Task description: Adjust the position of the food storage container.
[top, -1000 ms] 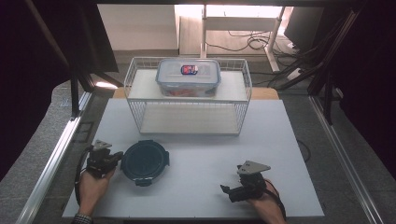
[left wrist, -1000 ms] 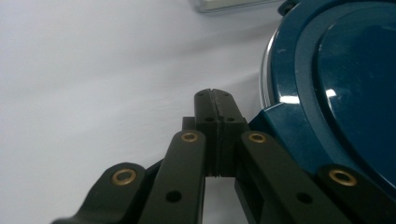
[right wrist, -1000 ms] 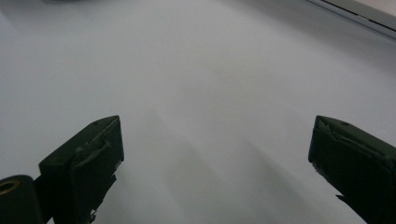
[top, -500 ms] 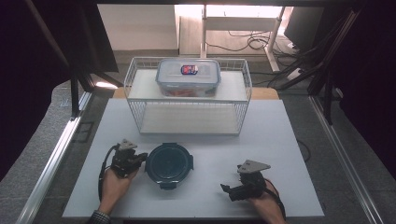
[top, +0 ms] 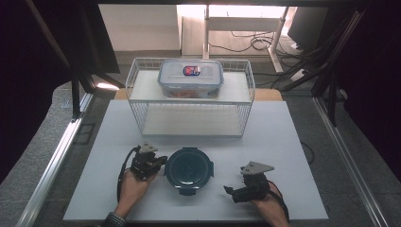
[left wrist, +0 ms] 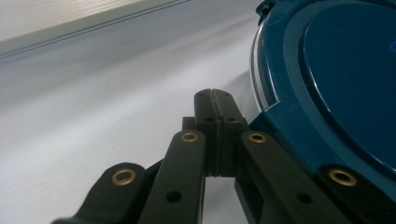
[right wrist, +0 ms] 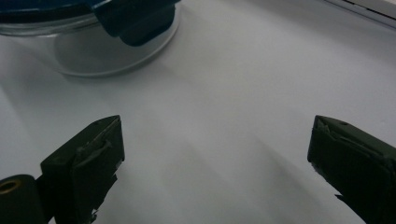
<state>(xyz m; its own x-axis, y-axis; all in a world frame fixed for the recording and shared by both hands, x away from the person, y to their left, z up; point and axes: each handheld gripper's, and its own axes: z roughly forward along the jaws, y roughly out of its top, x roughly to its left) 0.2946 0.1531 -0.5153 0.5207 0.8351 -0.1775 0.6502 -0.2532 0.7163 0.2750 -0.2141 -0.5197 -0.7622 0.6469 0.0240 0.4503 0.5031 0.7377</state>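
A round clear container with a dark blue clip lid point(top: 189, 169) sits on the white table point(top: 293, 142), near the front middle. My left gripper point(top: 160, 162) is shut with nothing between its jaws, and its right side rests against the container's left rim. In the left gripper view the closed jaw tips point(left wrist: 213, 100) lie beside the blue lid point(left wrist: 336, 70). My right gripper point(top: 229, 192) rests on the table right of the container, apart from it, open and empty. In the right gripper view, past the spread jaws point(right wrist: 215, 154), the container's glass wall point(right wrist: 84, 51) and a lid clip point(right wrist: 135, 18) appear.
A white wire rack point(top: 189, 120) stands at the back middle of the table. A clear rectangular lidded box point(top: 190, 78) with food rests on its top shelf. A metal rail point(top: 56, 156) runs along the table's left side.
My left gripper has slid to the right across the table, and the round container has moved with it from the left toward the middle. The right gripper has stayed put.
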